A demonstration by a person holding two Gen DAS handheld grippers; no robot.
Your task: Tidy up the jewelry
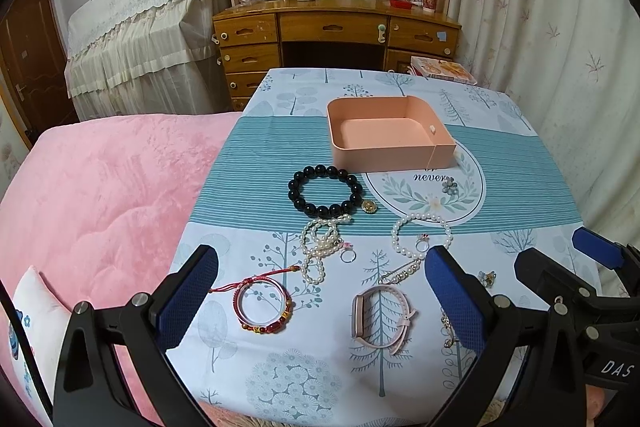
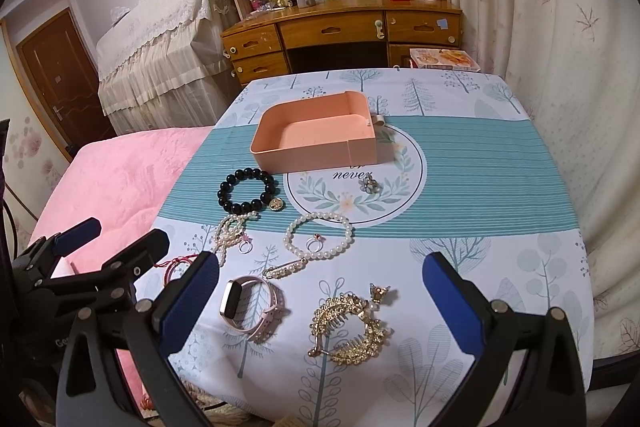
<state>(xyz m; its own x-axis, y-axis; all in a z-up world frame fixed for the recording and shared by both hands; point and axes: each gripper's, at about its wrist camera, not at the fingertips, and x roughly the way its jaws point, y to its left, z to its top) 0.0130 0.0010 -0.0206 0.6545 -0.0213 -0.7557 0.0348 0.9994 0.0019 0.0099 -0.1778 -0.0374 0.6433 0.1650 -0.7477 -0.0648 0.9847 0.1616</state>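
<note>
Left wrist — tree-print tablecloth [image 1: 280, 367], wooden desk [image 1: 336, 27]

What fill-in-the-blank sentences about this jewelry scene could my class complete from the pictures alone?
1. The pink tray holds ____ jewelry.
2. The beads of the bracelet nearest the tray are ____ in colour.
3. A ring lies inside the loop of the ____ bracelet.
4. Both the left hand-held gripper and the right hand-held gripper are ____.

Missing words: no; black; pearl; open

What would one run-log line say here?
left gripper: open | right gripper: open | box: empty | jewelry: on cloth
</note>
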